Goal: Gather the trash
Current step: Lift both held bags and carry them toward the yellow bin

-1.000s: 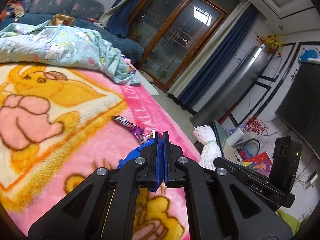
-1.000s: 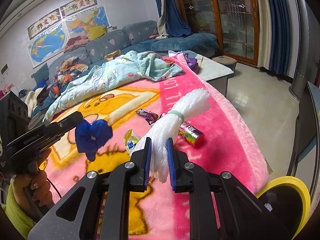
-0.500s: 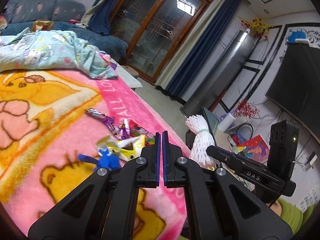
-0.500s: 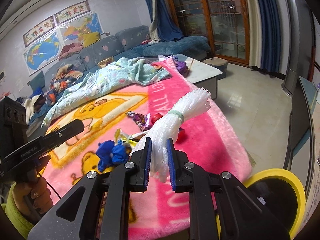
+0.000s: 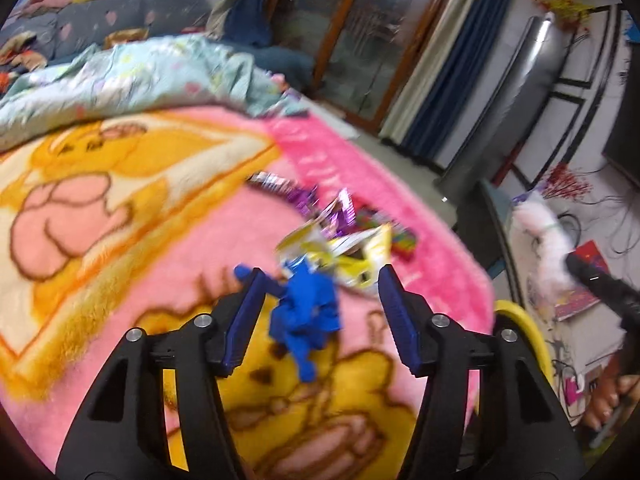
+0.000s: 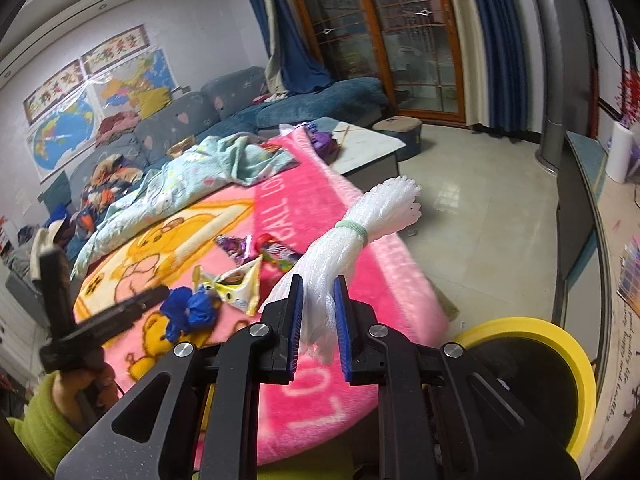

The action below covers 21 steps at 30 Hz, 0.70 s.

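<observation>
Left wrist view: the left tongs (image 5: pixel 320 300) are opening, jaws wide apart, with the crumpled blue plastic scrap (image 5: pixel 306 316) lying between them on the pink cartoon-print plush blanket (image 5: pixel 120 248); the pads do not press on it. Just beyond it sits a torn yellow-and-white snack wrapper (image 5: pixel 344 254), then purple foil wrappers (image 5: pixel 304 200). The picture is blurred, so finer detail cannot be told.

Right wrist view: the right tongs (image 6: pixel 318 314) are clamped on the lower end of a white foam-net sleeve bundle (image 6: pixel 360 236), tied near its top by a pale green band (image 6: pixel 354 230). It stands stiffly up from the jaws. A yellow-rimmed round bin (image 6: pixel 560 332) sits low at the right, near the blanket's edge.

Assessment: all items appear light. The blue scrap is probably soft and compressible; a grip across its bunched middle should serve. The foam net looks springy and may slip if loosely pinched. The wrappers are thin, likely slick, and best taken at a raised crease.
</observation>
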Tool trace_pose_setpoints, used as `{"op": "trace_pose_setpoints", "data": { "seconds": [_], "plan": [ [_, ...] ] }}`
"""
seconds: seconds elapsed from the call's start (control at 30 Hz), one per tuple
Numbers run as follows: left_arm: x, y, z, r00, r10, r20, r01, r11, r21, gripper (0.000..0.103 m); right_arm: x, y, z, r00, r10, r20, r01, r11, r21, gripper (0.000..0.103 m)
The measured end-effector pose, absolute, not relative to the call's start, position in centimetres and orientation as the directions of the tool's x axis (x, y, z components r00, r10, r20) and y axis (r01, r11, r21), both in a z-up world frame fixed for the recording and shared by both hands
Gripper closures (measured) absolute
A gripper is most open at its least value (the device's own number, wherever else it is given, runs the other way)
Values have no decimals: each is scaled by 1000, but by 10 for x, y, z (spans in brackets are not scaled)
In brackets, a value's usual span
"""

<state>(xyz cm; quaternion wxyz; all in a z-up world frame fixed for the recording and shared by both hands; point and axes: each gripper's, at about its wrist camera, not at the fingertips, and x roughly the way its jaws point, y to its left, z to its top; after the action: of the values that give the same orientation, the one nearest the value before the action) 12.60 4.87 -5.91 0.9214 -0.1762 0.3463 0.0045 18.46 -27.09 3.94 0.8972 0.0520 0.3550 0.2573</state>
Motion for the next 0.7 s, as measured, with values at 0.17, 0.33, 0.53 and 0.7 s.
{"op": "trace_pose_setpoints", "data": {
  "seconds": [0.17,0.33,0.53,0.7],
  "plan": [
    [140,52,-82,714,-113,-691,-157,936,-315,51,183,-291,37,628,484,-610,-390,874,292,88],
    [135,41,-85,697,-137,-704,-131,941,-313,91,180,-311,38,644,467,-606,-354,884,306,88],
    [128,14,-63,719,-231,-655,-21,935,-353,91,175,-328,38,658,447,-606,-325,895,306,88],
    [126,-18,-47,712,-316,-627,78,923,-376,91,174,-338,34,657,431,-619,-304,902,306,88]
  ]
}}
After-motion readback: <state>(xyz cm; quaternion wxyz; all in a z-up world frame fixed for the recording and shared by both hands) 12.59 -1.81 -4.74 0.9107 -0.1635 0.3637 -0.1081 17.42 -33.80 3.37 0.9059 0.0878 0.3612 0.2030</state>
